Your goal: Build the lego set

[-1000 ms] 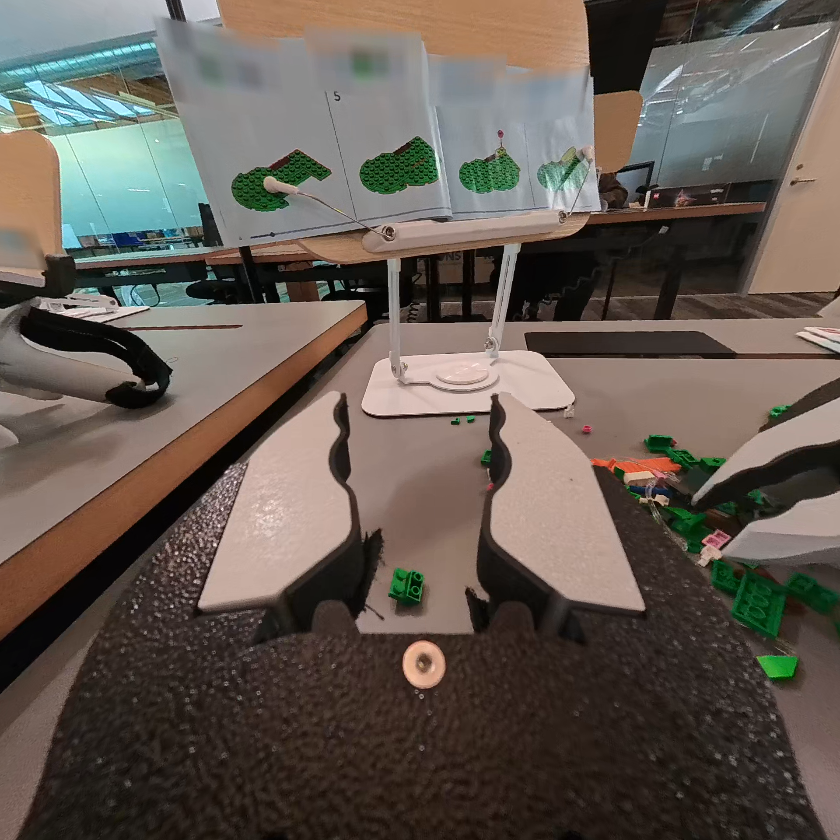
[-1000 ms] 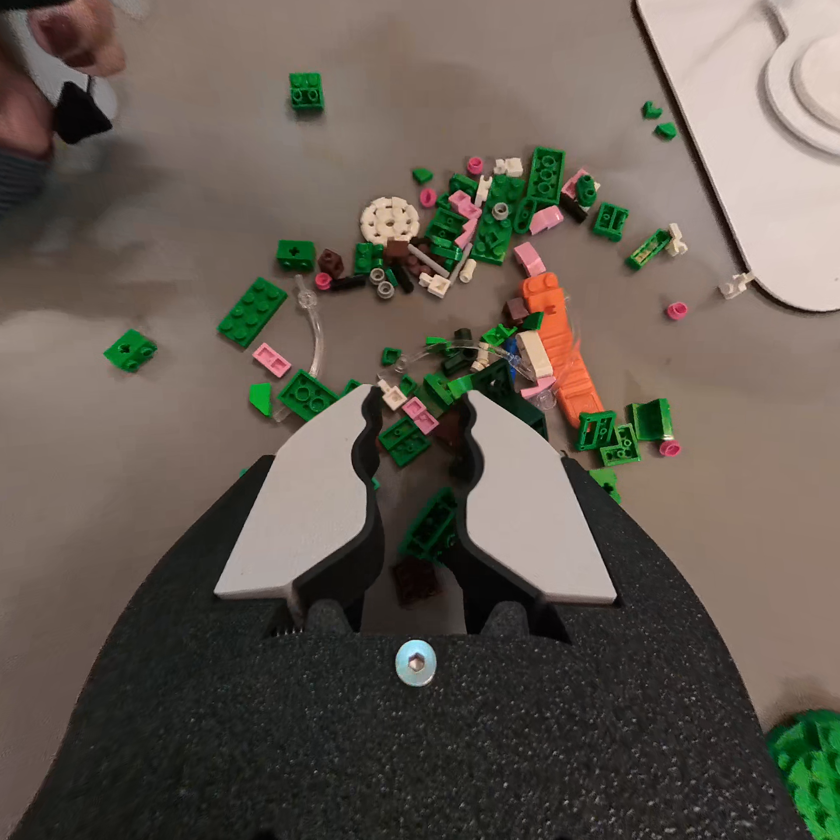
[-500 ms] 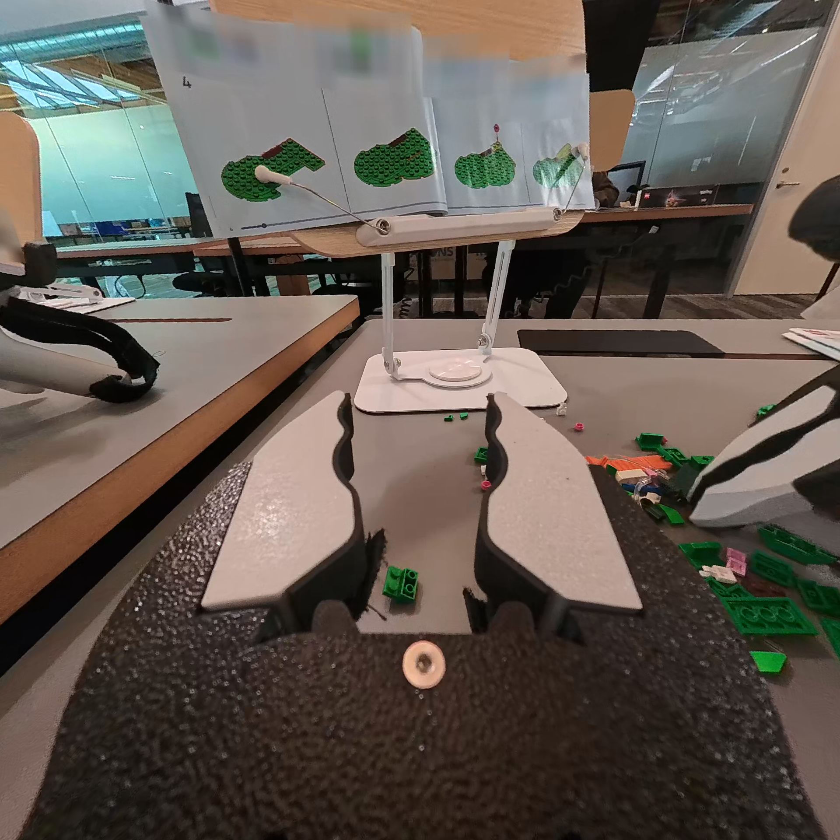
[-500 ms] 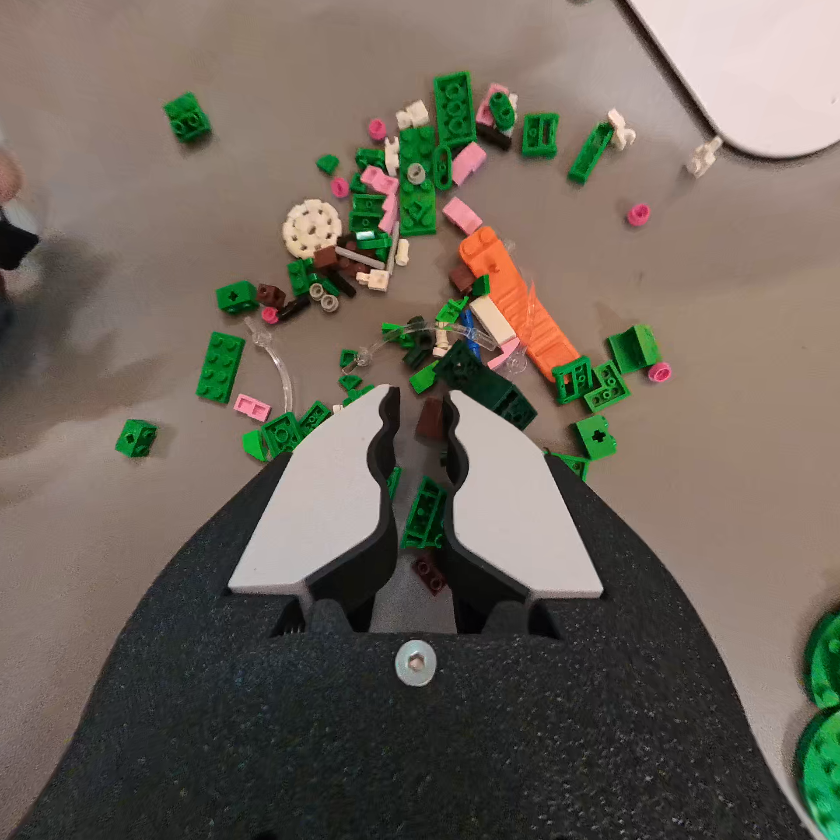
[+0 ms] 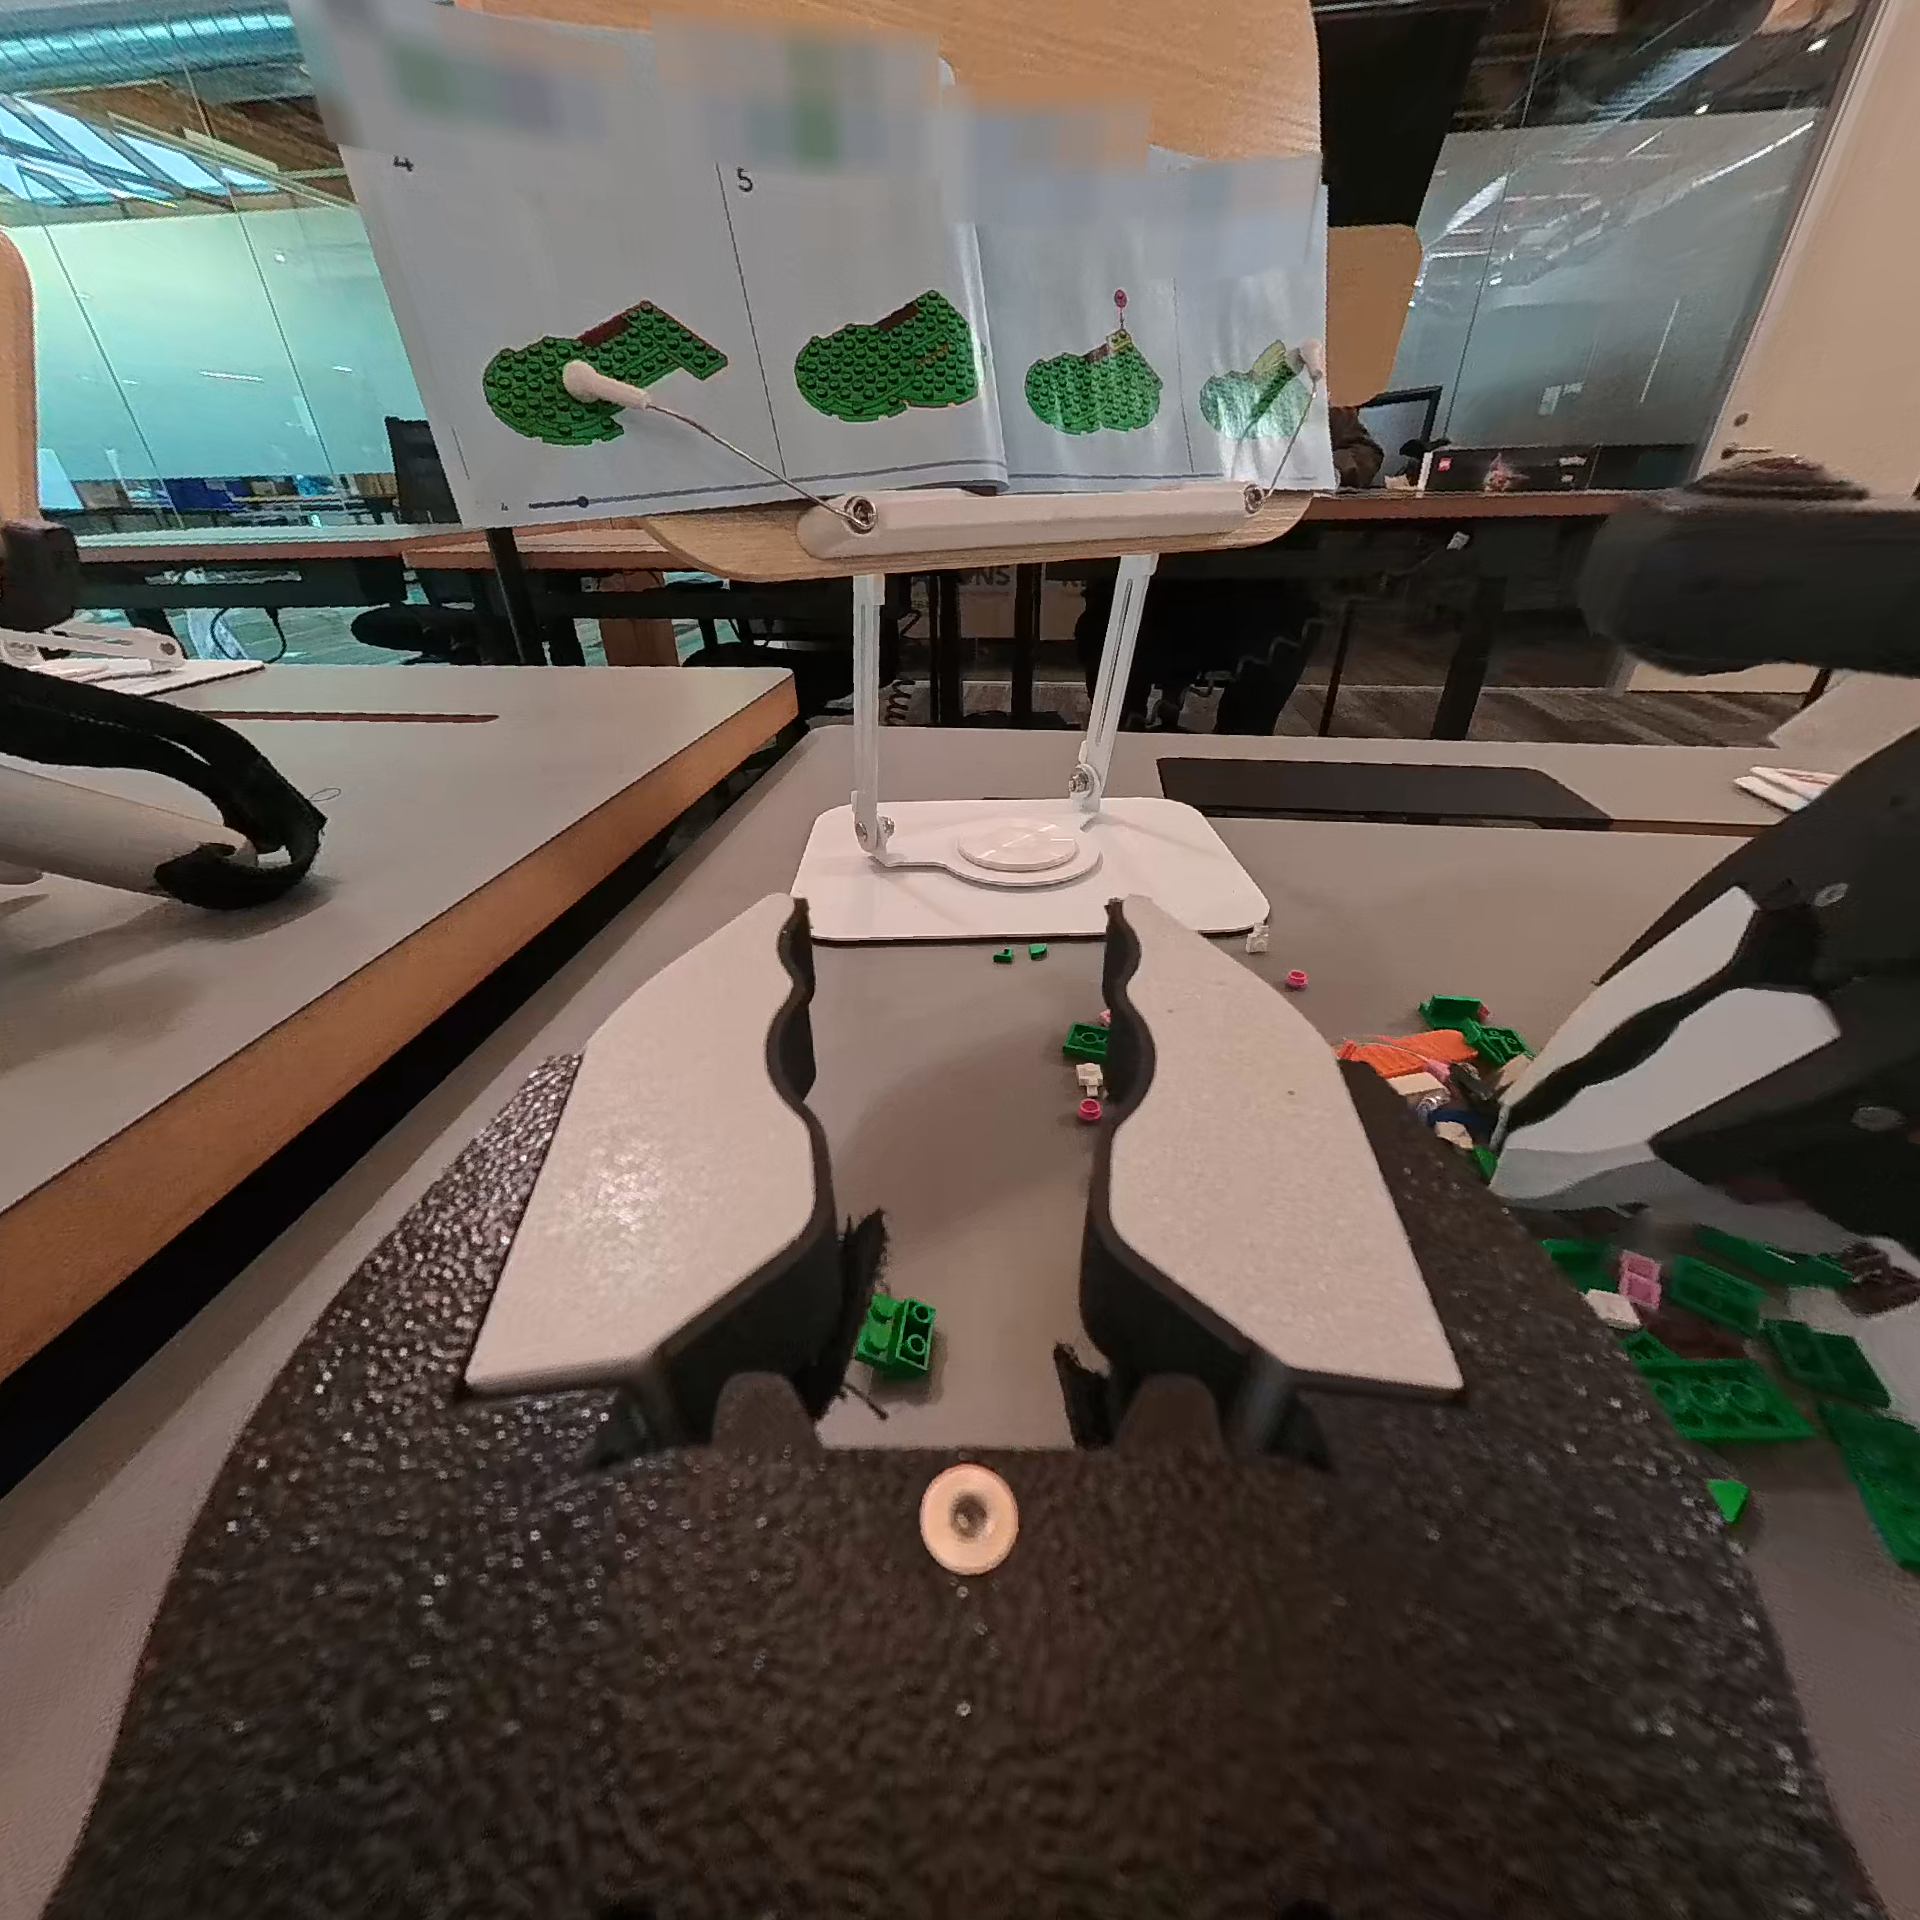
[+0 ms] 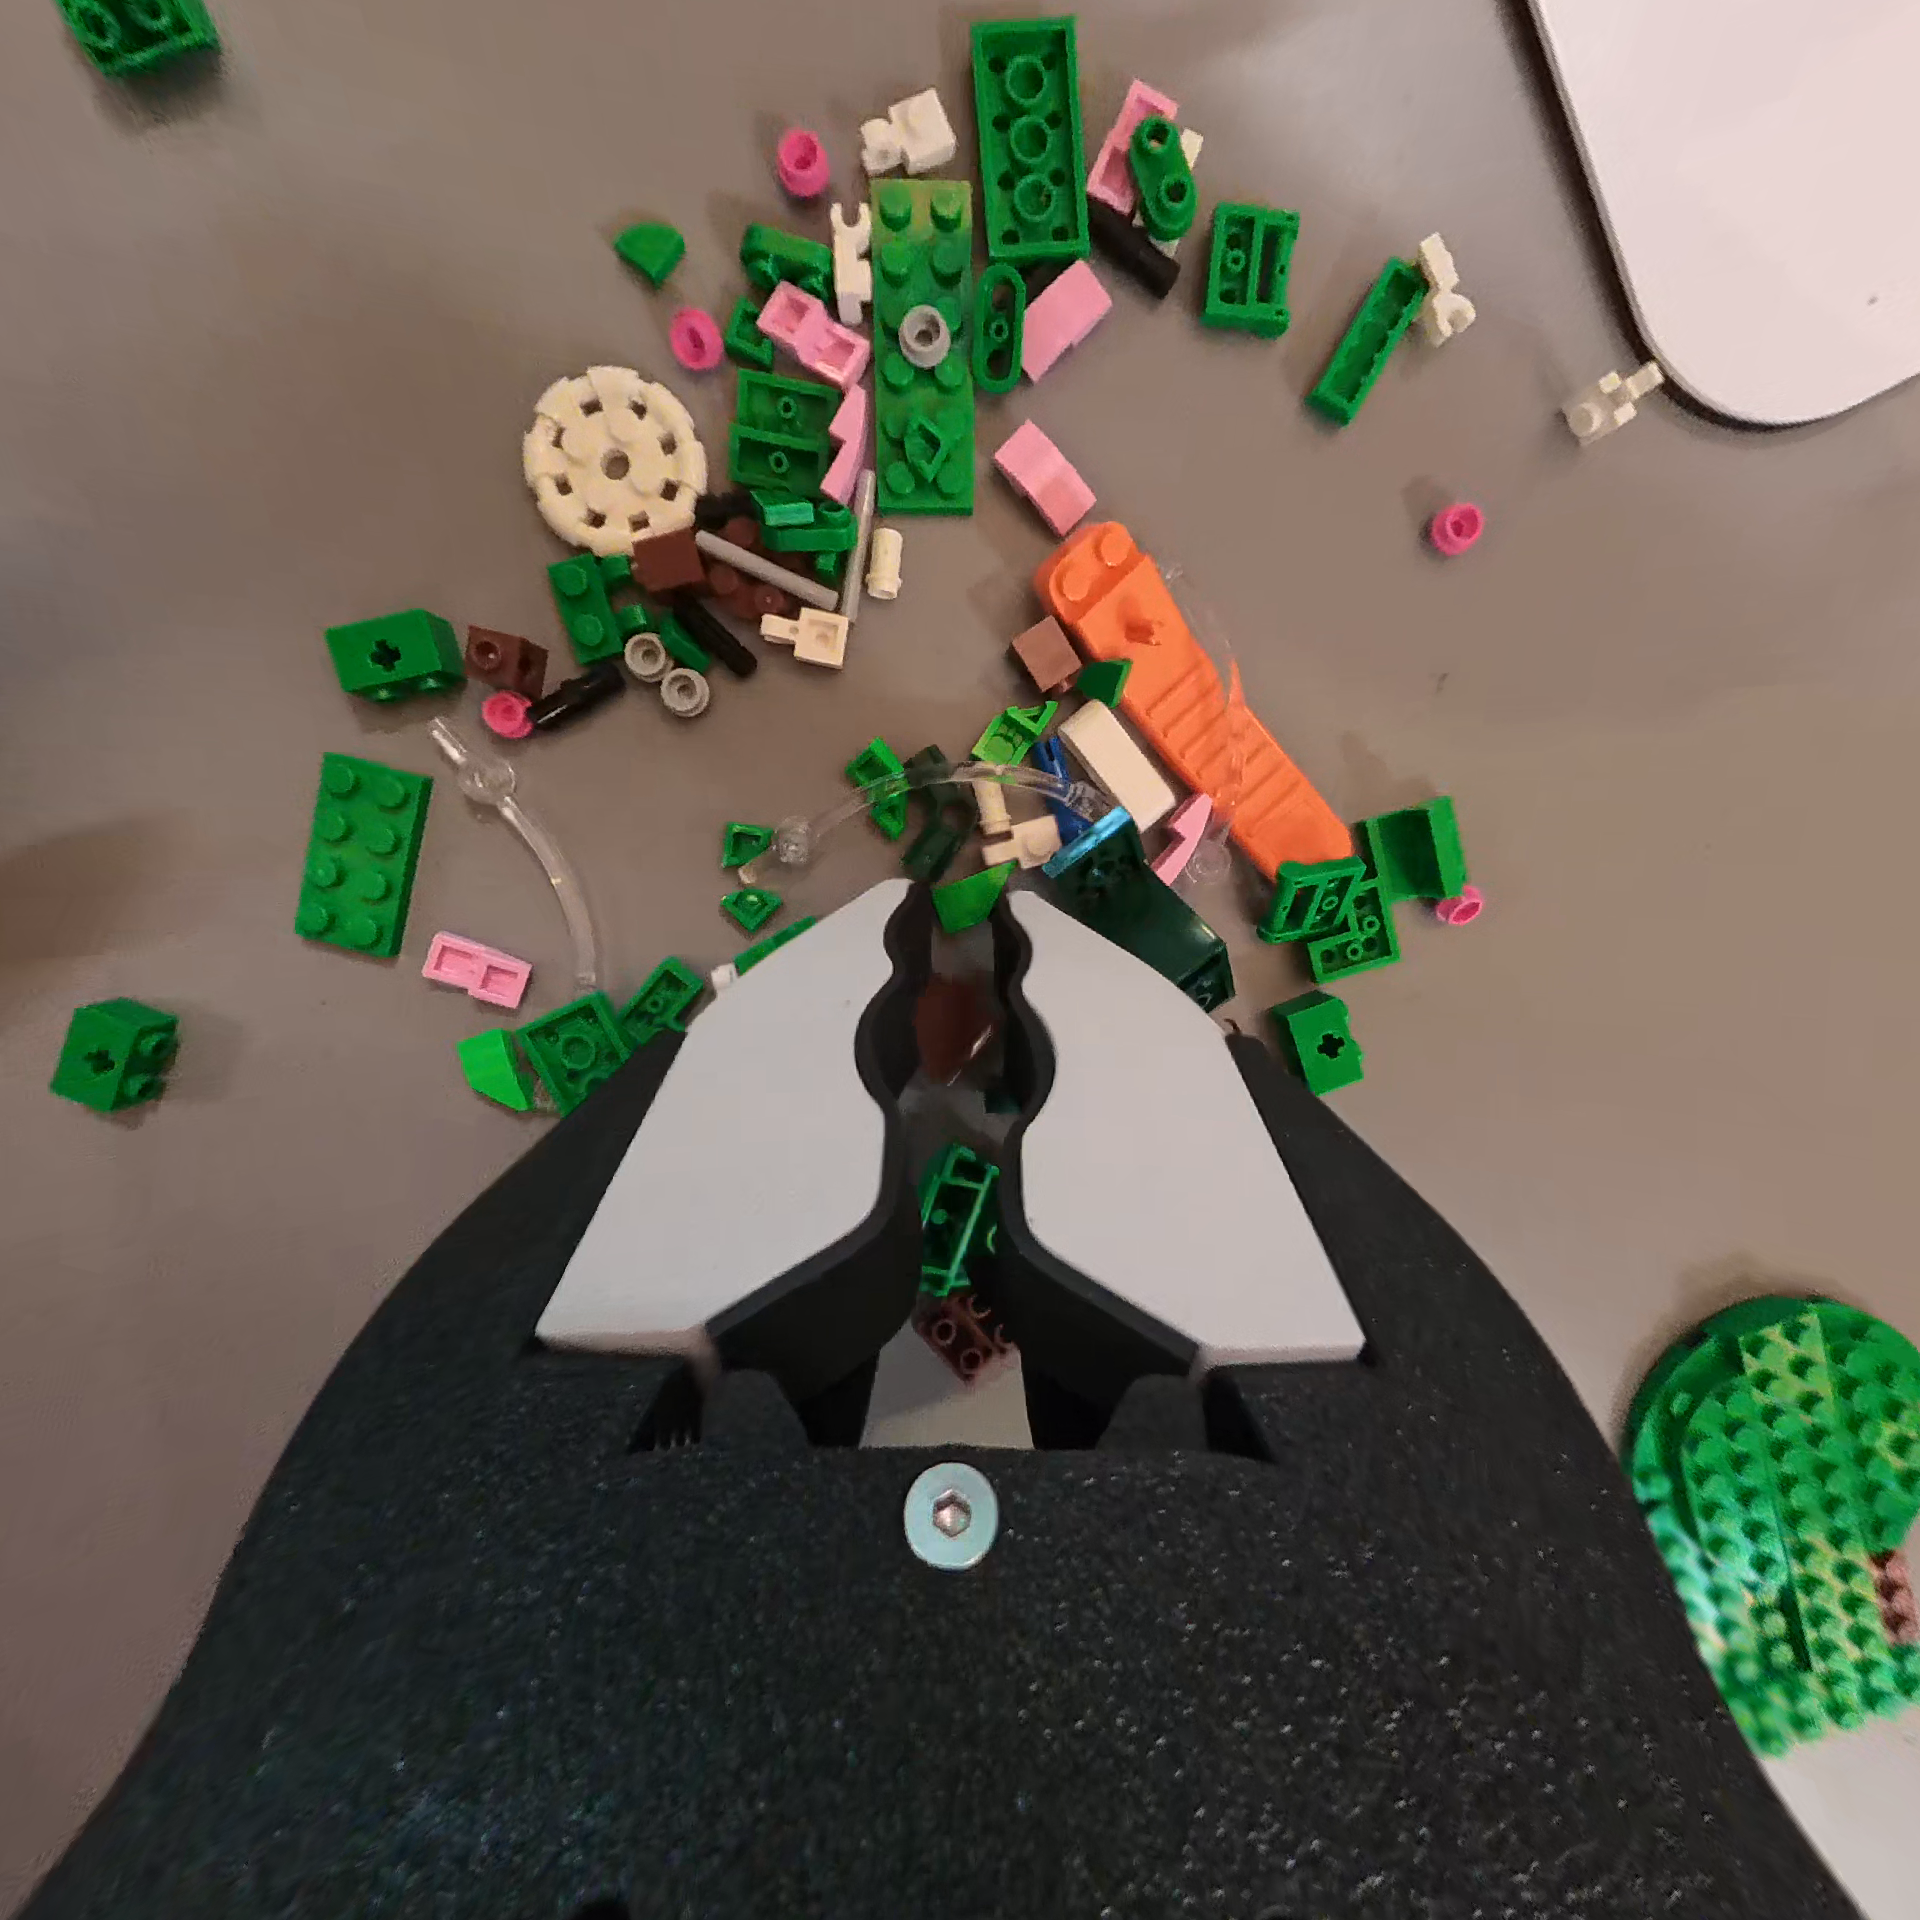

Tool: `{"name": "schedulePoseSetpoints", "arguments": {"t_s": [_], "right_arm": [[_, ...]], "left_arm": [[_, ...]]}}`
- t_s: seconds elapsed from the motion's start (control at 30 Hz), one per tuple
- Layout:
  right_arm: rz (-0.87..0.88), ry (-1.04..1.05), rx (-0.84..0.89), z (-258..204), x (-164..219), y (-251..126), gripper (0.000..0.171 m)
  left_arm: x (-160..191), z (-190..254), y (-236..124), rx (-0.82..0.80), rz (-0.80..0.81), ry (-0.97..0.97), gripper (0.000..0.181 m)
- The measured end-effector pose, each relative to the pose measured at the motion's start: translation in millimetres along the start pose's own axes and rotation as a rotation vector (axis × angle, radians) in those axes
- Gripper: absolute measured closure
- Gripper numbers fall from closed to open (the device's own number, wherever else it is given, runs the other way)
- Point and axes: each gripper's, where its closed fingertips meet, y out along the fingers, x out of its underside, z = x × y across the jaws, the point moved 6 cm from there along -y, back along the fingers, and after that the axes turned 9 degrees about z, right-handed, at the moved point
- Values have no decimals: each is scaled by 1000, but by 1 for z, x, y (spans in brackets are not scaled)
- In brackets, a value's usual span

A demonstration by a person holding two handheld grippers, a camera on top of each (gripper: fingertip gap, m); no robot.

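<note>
Over the loose brick pile (image 6: 935,436), your right gripper (image 6: 961,914) pinches a small brown piece (image 6: 951,1023); left gripper (image 5: 956,1039) spread, idle; next, probably lift it cleanly.

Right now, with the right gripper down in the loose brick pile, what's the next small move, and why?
Probably close the right gripper the last bit onto the brown piece. That piece sits between its fingers, which are nearly together with a narrow gap, and I can't tell whether they grip it. A green wedge lies right at the tips, so close gently to avoid pinching both.
</note>
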Motion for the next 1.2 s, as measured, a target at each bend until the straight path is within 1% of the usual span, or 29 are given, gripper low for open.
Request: {"name": "schedulePoseSetpoints", "arguments": {"t_s": [0.03,0.1,0.17,0.2,0.23,0.3,0.37,0.43,0.57,0.83,1.03,1.2], "right_arm": [[15,-9,-54,-1,1,-1,161],[91,-31,-242,-6,2,-4,161],[222,-46,-552,-20,0,-16,161],[290,-54,-675,-25,0,-23,161],[332,-49,-748,-27,0,-29,161],[349,-37,-873,-30,1,-39,160],[372,-41,-961,-32,1,-48,160],[385,-52,-1015,-35,0,-55,160],[401,-107,-1069,-41,1,-64,160],[527,-241,-1241,-54,2,-91,161],[513,-253,-1248,-54,3,-98,161],[494,-256,-1214,-48,6,-109,161]], "left_arm": [[0,0,0,1,1,-2,128],[0,0,0,0,2,-4,128],[-1,1,0,9,5,-8,129],[-1,1,0,13,8,-9,129],[-1,2,1,19,10,-8,129],[-2,6,1,51,18,-9,129],[-4,12,1,110,40,-14,133],[-5,17,0,145,53,0,133],[-6,22,0,180,67,16,133],[-5,20,0,182,62,-15,133],[-5,20,0,181,60,-26,133],[-6,17,-1,176,68,-67,133]]}}
